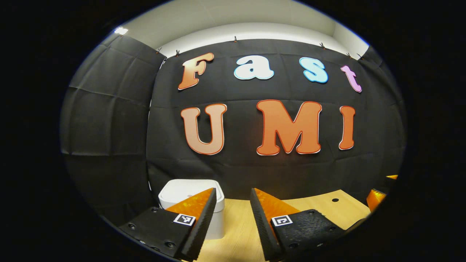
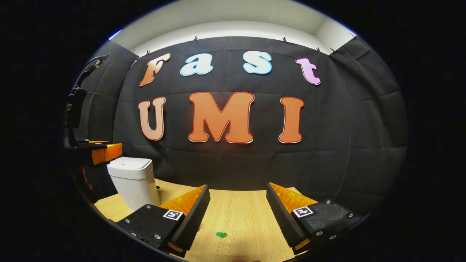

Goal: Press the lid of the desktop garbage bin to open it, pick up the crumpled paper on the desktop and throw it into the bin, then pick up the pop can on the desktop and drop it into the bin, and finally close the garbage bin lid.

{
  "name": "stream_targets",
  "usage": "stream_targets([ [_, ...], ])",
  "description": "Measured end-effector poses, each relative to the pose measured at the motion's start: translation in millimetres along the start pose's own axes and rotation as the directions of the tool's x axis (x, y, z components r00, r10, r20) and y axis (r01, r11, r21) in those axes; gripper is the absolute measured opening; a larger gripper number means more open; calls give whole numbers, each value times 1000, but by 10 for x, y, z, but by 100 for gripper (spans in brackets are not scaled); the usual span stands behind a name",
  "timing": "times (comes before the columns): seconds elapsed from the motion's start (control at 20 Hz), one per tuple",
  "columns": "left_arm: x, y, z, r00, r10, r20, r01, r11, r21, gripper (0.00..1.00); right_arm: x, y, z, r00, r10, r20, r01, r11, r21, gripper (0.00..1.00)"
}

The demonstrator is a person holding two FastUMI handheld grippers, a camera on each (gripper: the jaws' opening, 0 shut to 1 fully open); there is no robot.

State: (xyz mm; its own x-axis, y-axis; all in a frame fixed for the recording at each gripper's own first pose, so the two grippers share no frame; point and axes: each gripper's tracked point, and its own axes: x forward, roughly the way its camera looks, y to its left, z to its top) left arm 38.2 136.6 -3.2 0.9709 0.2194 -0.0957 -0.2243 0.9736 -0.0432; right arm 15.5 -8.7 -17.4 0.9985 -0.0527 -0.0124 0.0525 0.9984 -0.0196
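I see the garbage bin (image 2: 134, 182) standing upright on the wooden tabletop (image 2: 236, 214), close to the black cloth wall. It is a small white box with rounded corners, narrowing slightly toward its base, and its flat lid (image 1: 184, 189) sits shut on top. From the left gripper view it stands ahead and to the left

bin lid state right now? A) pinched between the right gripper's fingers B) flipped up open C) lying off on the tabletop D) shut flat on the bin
D: in the right gripper view the white plastic lid sits flat and shut atop the white desktop garbage bin, while the right gripper is open over the light wooden tabletop, apart from it.
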Motion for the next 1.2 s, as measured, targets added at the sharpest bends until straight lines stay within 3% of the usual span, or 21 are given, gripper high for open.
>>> stream_targets([
  [0.05, 67, 59, 8, 1000, 2, -10, -2, 1000, -5, 58, 8, 9, -7, 1000, 0, -3, 0, 1000, 0, 93],
  [0.3, 453, 403, 38, 998, 8, -67, -11, 999, -43, 7, 36, 39, -53, 1000, 3, -14, -3, 1000, 5, 93],
  [0.35, 568, 487, 75, 998, 7, -69, -10, 999, -46, 2, 51, 54, -64, 1000, 5, -16, -5, 1000, 6, 93],
  [0.5, 871, 710, 155, 995, -11, -96, 8, 999, -34, 0, 75, 72, -120, 1000, 6, -29, -6, 1000, 4, 93],
  [0.7, 1328, 1075, -30, 976, -18, -218, 4, 998, -63, 0, 119, 53, -175, 999, -5, -42, 5, 1000, -2, 93],
  [0.9, 1475, 1224, -472, 930, -60, -362, 42, 997, -57, 0, 183, 35, -273, 998, -18, -68, 18, 1000, 3, 93],
  [1.2, 1620, 1374, -937, 866, -58, -497, -9, 991, -132, 0, 211, 2, -435, 992, -35, -119, 35, 999, -2, 94],
])
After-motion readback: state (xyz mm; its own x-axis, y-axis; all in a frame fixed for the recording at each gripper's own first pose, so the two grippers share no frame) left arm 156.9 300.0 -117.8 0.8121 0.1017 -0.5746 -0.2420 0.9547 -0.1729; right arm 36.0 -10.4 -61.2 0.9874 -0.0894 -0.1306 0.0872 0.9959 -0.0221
